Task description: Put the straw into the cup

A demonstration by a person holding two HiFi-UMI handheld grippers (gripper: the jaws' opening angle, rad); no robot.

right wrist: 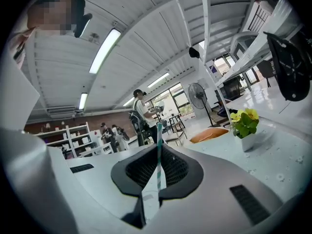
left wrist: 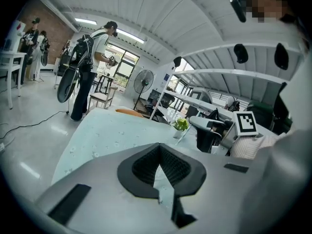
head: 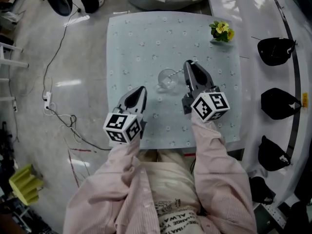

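Flowers [head: 222, 31] well beyond cup [head: 167, 79]

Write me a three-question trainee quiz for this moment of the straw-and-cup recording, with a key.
1. Multiple choice: what is the right gripper shut on?
A) a spoon
B) the straw
C) nothing

2. True or false: the left gripper is gripping the cup.

3. Fill in: in the head view, the pot of yellow flowers stands at the table's far ____ corner.

Key:
1. B
2. False. Its jaws are together with nothing between them, and it is apart from the cup.
3. right
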